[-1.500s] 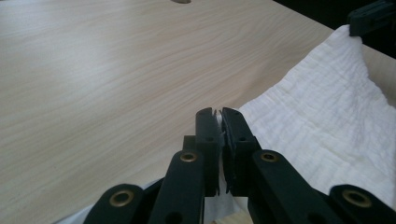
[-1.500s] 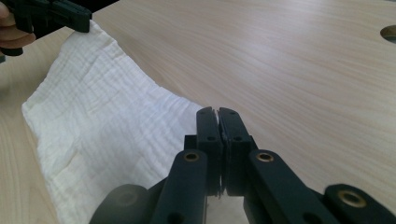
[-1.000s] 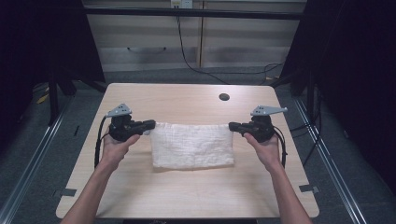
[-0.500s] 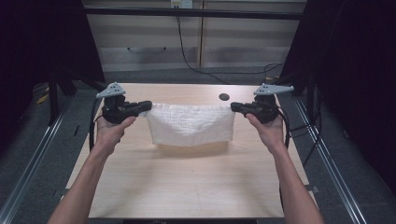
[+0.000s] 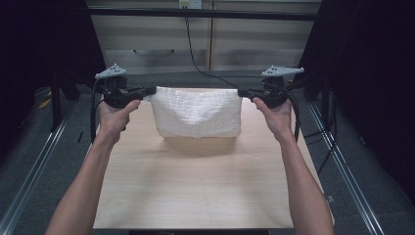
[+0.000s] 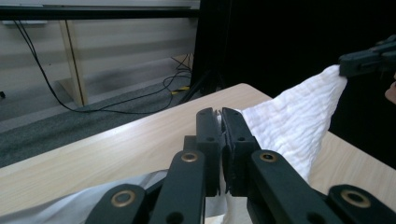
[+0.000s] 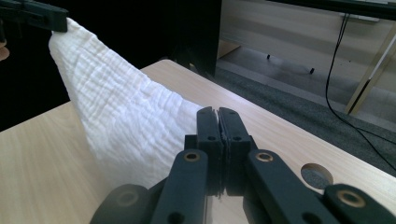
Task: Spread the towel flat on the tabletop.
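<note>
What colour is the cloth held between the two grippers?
White, the cloth shows best in the right gripper view.

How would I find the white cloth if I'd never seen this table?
Look at the wooden table. Above its far half hangs a white crinkly cloth, stretched between the left tongs and the right tongs, each pinching a top corner. It's the soft white thing.

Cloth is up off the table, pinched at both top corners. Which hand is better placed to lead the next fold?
Neither clearly: left gripper and right gripper each clamp a top corner of the white cloth, level and symmetric.
</note>
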### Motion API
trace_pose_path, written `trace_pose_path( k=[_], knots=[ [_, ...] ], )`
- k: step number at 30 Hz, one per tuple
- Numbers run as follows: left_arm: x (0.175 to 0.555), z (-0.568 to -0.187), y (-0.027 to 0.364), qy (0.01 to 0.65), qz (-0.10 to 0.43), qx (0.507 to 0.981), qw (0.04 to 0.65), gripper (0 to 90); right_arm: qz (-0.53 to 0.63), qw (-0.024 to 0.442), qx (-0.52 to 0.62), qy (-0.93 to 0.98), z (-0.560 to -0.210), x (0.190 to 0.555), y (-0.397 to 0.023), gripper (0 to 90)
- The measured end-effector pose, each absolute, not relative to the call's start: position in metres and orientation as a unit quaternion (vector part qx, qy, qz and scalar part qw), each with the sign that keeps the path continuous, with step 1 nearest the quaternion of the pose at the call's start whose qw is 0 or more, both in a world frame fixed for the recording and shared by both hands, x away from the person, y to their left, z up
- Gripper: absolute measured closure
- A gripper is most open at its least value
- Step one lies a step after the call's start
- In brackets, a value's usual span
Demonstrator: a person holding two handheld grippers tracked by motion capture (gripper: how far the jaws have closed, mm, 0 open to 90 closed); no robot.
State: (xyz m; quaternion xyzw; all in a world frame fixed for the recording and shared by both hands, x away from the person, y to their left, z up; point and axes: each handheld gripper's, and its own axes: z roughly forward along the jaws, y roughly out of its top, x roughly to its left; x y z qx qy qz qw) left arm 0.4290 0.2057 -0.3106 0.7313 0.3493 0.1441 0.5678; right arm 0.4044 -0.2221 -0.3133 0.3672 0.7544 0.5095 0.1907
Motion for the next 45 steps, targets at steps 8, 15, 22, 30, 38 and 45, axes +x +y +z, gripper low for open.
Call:
trace_pose_path(
  k=[8, 15, 22, 30, 38, 45],
  knots=[
    [0.432, -0.297, 0.211, 0.343, 0.151, 0.717, 0.588, 86.8, 0.518, 0.208, 0.382, 0.736, -0.303, 0.412, -0.234, 88.6],
    [0.414, -0.319, 0.207, 0.321, 0.143, 0.732, 0.583, 86.7, 0.507, 0.197, 0.374, 0.752, -0.320, 0.392, -0.234, 88.6],
    [0.396, -0.347, 0.212, 0.320, 0.128, 0.735, 0.584, 86.8, 0.507, 0.168, 0.371, 0.760, -0.355, 0.368, -0.235, 88.6],
    [0.372, -0.368, 0.214, 0.313, 0.125, 0.739, 0.584, 86.7, 0.507, 0.154, 0.367, 0.765, -0.375, 0.341, -0.239, 88.5],
    [0.346, -0.396, 0.220, 0.315, 0.109, 0.751, 0.570, 86.7, 0.502, 0.136, 0.363, 0.773, -0.399, 0.315, -0.238, 88.5],
    [0.316, -0.406, 0.217, 0.294, 0.099, 0.770, 0.558, 86.6, 0.491, 0.121, 0.366, 0.781, -0.422, 0.294, -0.238, 88.5]
  ],
)
